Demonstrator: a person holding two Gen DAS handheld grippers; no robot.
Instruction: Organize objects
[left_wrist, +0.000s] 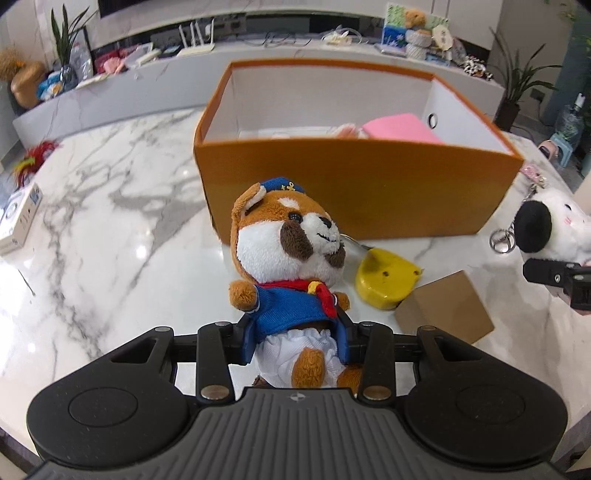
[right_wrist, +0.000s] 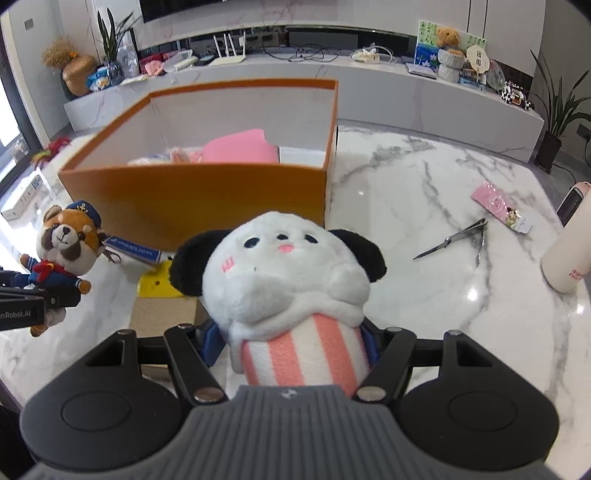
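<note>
My left gripper (left_wrist: 297, 341) is shut on a brown-and-white sailor dog plush (left_wrist: 291, 251) in a blue jacket, held above the marble table in front of the orange box (left_wrist: 354, 188). My right gripper (right_wrist: 293, 345) is shut on a white plush with black ears and a pink-striped body (right_wrist: 284, 280), also held in front of the orange box (right_wrist: 192, 195). The sailor plush also shows at the left of the right wrist view (right_wrist: 66, 243), and the white plush at the right edge of the left wrist view (left_wrist: 554, 229). The box holds a pink item (left_wrist: 400, 127) and some pale items.
On the marble table lie a yellow tape measure (left_wrist: 384, 282), a brown cardboard box (left_wrist: 445, 308), a blue-labelled small box (right_wrist: 133, 251), scissors and nail clippers (right_wrist: 458, 243), a pink packet (right_wrist: 500, 206), a cream bottle (right_wrist: 567, 258) and a white box (left_wrist: 18, 218).
</note>
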